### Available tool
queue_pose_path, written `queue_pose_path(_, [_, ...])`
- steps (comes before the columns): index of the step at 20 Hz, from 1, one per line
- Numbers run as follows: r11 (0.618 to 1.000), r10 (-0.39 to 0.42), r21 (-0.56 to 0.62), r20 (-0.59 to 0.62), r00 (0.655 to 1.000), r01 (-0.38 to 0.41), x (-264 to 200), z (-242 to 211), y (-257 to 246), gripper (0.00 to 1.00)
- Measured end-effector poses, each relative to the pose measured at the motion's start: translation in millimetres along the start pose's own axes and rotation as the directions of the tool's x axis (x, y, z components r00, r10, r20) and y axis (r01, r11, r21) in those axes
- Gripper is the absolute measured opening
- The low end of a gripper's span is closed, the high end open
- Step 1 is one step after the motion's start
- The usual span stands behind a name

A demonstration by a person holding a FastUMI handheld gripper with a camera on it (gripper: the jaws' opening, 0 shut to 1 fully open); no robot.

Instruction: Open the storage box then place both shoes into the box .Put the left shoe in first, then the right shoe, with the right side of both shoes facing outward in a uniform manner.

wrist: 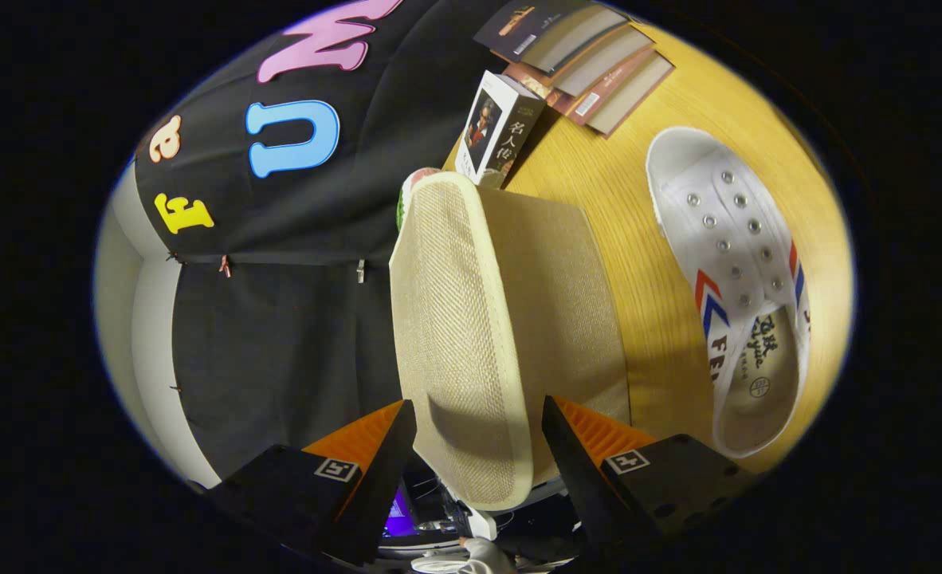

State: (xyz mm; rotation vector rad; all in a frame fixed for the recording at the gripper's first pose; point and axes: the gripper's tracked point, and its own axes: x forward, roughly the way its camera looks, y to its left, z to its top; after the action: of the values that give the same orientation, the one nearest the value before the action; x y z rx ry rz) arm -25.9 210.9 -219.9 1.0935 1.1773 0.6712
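Box lid (459,335) — between the jaws

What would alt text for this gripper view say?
The gripper has its fingers either side of the woven storage box's lid, apparently gripping it. A white canvas shoe lies on the wooden table, with books beyond.

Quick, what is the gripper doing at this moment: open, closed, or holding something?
Gripper: open, fingers on either side of the storage box lid, not pressing on it.

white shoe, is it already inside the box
No, the white shoe lies on the wooden table beside the beige box, whose lid edge sits between the open tongs.
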Motion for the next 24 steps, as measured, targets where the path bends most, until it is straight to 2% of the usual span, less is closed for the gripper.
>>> queue_pose_path(1, [1.0,-0.014,-0.005,0.0,1.0,0.014,-0.1,-1.9,-4.1,0.96])
queue_pose_path(3, [1.0,-0.019,0.011,-0.008,1.0,0.019,-1.0,-3.1,-4.8,0.73])
queue_pose_path(4, [0.999,-0.023,0.024,-0.015,1.0,0.024,-4.8,0.0,-5.0,0.73])
queue_pose_path(5, [0.999,-0.028,0.036,-0.028,0.999,0.029,-2.3,-3.7,-4.2,0.65])
queue_pose_path(6, [0.998,-0.036,0.05,-0.054,0.998,0.039,-4.5,-6.5,-4.2,0.65])
queue_pose_path(8, [0.997,-0.026,0.076,-0.075,0.997,0.031,-7.0,-9.1,2.6,0.53])
queue_pose_path(11, [0.997,-0.023,0.077,-0.064,0.998,0.028,-5.8,-8.9,8.1,0.16])
queue_pose_path(13, [0.998,-0.045,0.048,-0.045,0.998,0.047,-7.2,-7.8,9.2,0.08])
queue_pose_path(18, [0.99,-0.125,-0.064,0.007,0.992,0.125,-13.8,-6.5,24.2,0.05])
queue_pose_path(24, [0.99,-0.067,-0.125,0.04,0.997,0.072,-22.4,-10.9,91.7,0.05])
